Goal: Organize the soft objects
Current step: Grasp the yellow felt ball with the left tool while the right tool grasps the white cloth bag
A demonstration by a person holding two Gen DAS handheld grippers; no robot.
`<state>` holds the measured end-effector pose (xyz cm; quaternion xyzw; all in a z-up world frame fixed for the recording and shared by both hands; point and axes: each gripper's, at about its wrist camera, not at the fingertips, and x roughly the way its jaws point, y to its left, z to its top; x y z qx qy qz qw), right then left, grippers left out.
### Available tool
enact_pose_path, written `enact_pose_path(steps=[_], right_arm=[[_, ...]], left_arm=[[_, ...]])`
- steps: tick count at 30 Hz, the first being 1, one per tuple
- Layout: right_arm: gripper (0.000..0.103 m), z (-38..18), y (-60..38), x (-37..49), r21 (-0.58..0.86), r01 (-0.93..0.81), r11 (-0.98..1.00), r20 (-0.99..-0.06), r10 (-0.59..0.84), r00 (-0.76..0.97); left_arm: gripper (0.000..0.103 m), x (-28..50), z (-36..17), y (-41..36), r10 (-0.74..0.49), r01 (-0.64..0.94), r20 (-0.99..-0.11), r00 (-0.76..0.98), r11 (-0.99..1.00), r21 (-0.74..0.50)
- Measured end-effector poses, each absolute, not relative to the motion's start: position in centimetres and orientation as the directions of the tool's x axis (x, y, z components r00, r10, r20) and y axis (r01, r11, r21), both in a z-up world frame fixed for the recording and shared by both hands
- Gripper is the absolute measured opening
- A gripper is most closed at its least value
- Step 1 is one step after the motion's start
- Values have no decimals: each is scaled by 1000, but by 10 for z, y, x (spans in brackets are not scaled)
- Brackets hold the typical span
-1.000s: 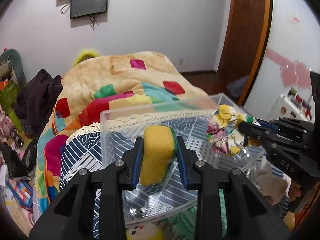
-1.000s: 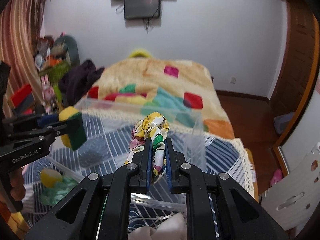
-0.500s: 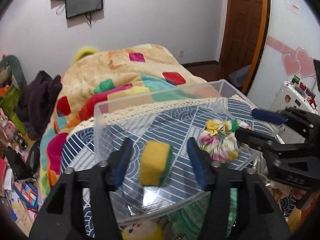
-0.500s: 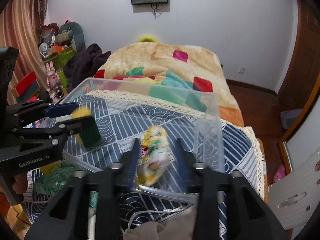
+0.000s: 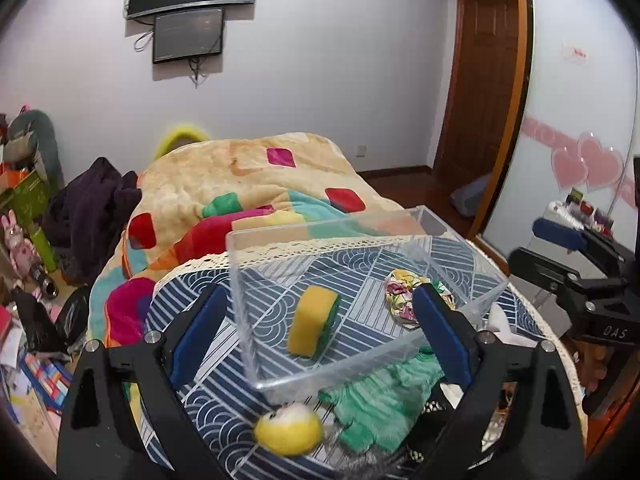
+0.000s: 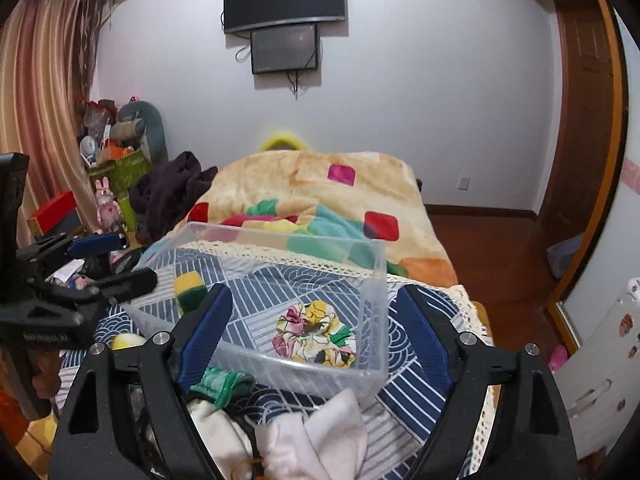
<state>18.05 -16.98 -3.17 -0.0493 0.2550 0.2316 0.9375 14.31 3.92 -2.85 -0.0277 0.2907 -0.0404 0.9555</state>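
Left claw (image 5: 320, 328) released; sponge (image 5: 314, 321) lies ahead between fingers, inside clear bin (image 5: 400, 236). Right claw (image 6: 316, 332) released; floral scrunchie (image 6: 316, 334) likewise.

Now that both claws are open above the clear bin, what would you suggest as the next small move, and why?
Probably lower the left claw toward the yellow plush ball lying outside the clear bin. The sponge and floral cloth already lie inside the bin, both claws are open and empty, and soft items such as the green cloth remain on the table beside it.
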Motion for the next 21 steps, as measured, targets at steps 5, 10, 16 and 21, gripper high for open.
enact_pose_path(steps=[5,10,16,21], right_arm=[[83,-35,-177,163,19,-458,889,-480,410,776],[84,-50,-177,151,0,-452,892,-497,393,774],[83,-80,-180,145,-3,-449,893,-561,370,740],[82,-98,-185,144,20,-437,899,-601,360,713]], left_arm=[[95,126,-36,51,-76,27,-557,827,995,-97],[95,113,-56,58,-32,-8,-583,812,998,-66],[91,101,-81,60,7,-45,-591,807,998,-50],[70,103,-102,59,-40,-24,-636,770,996,-91]])
